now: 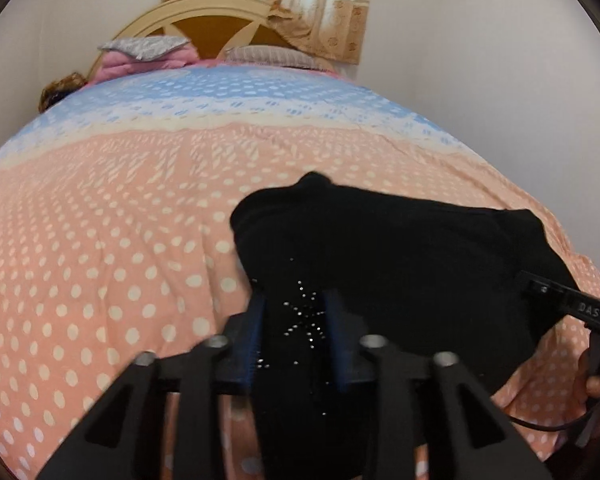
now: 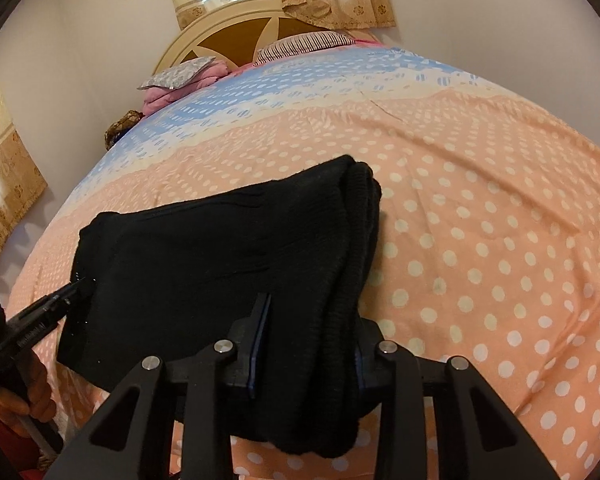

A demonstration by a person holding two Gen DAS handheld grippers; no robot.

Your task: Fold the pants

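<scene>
Polka-dotted peach and blue bedding covers the bed, with pillows and a curved headboard at the far end under a curtain. Black pants, already folded into a thick bundle, lie across the near part of the bed. At their left end the left tongs grip the cloth by a sparkly star motif; at the right end the right tongs clamp the ribbed edge. To fold cleanly, both ends should probably lift together, keeping the edges level. Cloth hides the fingertips, and the near edge of the pants is cut off.
</scene>
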